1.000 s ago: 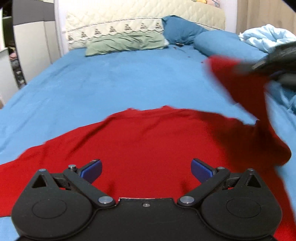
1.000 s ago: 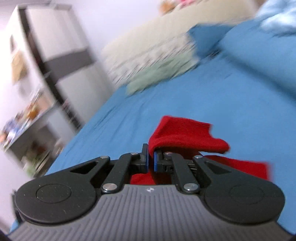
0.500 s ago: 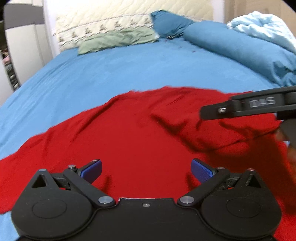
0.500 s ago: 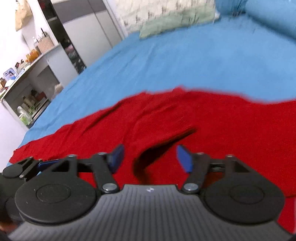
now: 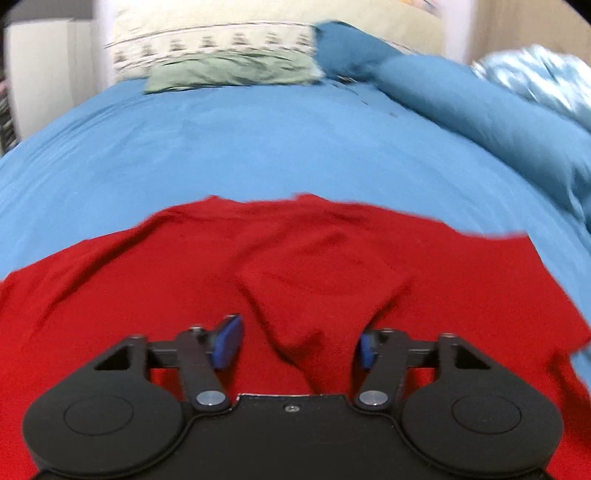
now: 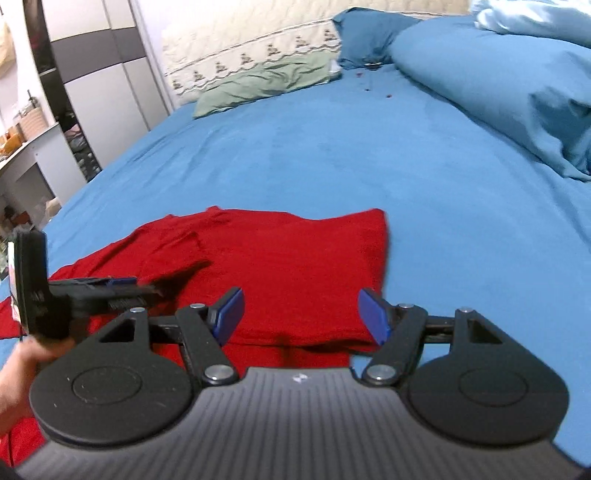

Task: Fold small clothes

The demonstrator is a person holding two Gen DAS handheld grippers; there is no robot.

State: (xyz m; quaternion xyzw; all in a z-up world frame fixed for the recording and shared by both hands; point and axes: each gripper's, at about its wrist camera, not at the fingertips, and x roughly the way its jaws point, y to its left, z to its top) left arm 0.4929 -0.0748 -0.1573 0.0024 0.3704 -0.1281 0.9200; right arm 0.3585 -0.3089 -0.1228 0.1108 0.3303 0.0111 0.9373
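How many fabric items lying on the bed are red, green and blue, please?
Red: 1, the red garment
Green: 1, the green pillow
Blue: 3, the dark blue pillow, the blue bolster, the pale blue quilt
Total: 5

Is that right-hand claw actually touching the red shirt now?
Cannot tell. In the right wrist view the right gripper is open above the red shirt, its blue pads overlapping the cloth, but neither contact nor a gap shows plainly.
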